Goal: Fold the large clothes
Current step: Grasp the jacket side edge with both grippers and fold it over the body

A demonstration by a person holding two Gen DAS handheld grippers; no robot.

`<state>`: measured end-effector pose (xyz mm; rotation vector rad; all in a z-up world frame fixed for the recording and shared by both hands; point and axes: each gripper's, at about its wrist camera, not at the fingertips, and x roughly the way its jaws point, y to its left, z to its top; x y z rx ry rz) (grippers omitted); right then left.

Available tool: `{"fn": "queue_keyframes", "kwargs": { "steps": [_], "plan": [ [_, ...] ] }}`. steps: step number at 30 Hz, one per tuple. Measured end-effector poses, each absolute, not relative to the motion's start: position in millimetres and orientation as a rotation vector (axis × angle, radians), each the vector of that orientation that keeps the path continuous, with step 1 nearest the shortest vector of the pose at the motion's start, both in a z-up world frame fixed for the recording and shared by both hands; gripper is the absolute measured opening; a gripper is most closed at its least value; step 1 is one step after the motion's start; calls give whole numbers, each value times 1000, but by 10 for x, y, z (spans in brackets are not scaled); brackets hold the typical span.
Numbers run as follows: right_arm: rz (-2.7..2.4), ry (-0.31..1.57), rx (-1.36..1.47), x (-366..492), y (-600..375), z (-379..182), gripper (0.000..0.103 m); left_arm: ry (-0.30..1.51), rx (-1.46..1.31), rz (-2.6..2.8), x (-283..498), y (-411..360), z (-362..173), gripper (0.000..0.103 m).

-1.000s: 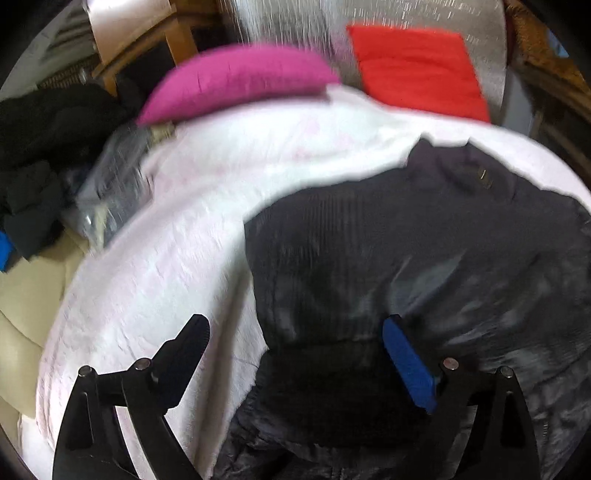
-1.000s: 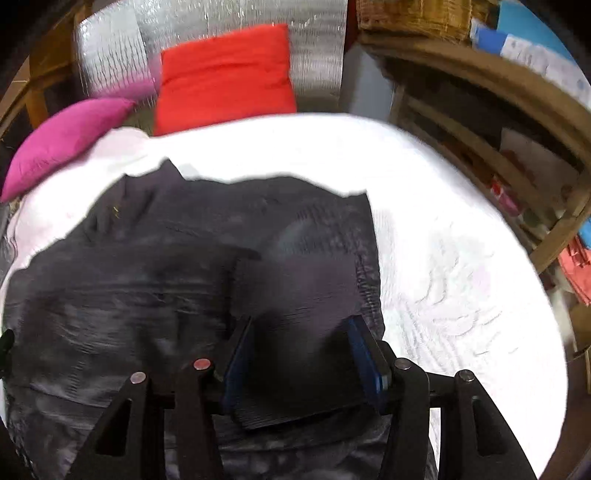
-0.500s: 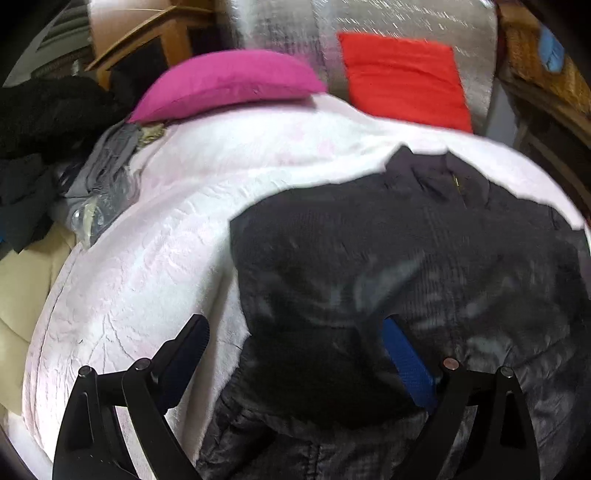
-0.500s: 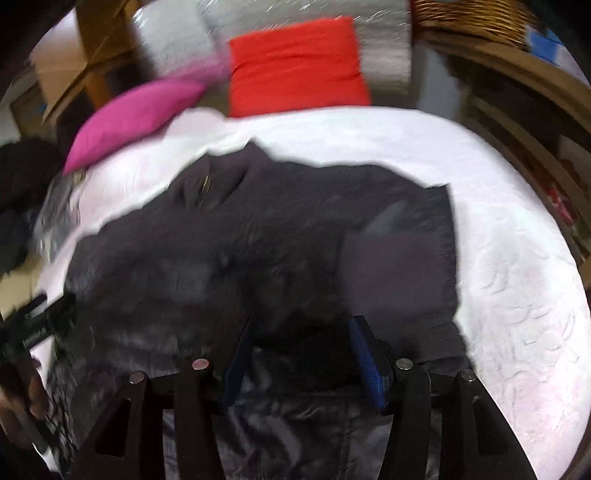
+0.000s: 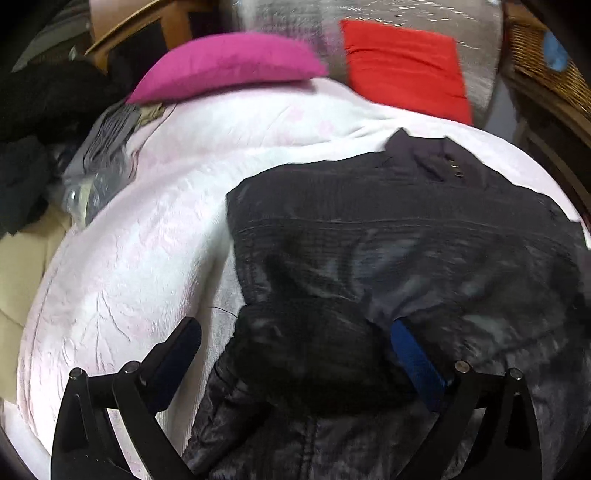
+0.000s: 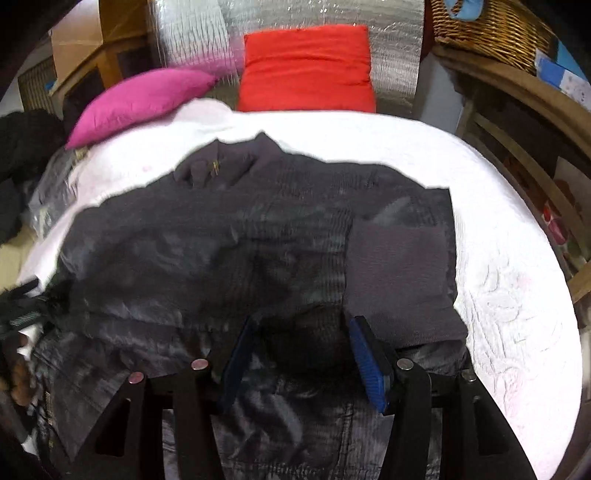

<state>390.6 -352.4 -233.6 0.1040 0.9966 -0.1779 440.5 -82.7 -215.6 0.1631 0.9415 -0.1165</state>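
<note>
A large dark quilted jacket (image 5: 406, 240) lies spread on a white bedspread (image 5: 147, 240), collar toward the pillows. My left gripper (image 5: 295, 354) is open over the jacket's near left part, where a dark fold of fabric lies between the fingers. In the right wrist view the jacket (image 6: 221, 236) fills the middle, with a folded sleeve cuff (image 6: 399, 277) on its right side. My right gripper (image 6: 303, 354) is open above the jacket's near part, just left of the cuff. The left gripper (image 6: 22, 306) shows at the left edge there.
A magenta pillow (image 5: 229, 62) and a red cushion (image 5: 402, 66) lie at the bed's far end against a silver panel. Dark clothes (image 5: 33, 122) and grey items are piled left of the bed. Wooden shelving (image 6: 524, 122) and a wicker basket (image 6: 487, 26) stand to the right.
The right gripper has let go of the sleeve cuff, which now lies on the jacket, and has pulled back and left. The left gripper has shifted slightly over the jacket's left part.
</note>
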Motion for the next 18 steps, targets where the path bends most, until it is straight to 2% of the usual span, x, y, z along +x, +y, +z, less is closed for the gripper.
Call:
{"fn": "queue_keyframes", "kwargs": {
  "steps": [5, 18],
  "plan": [
    [-198, 1005, 68, 4003, -3510, -2484, 59, 982, 286, -118, 4335, -973, -2399, 102],
    [-134, 906, 230, 3248, -3531, -2104, 59, 883, 198, -135, 3828, -586, -1913, 102]
  ]
}}
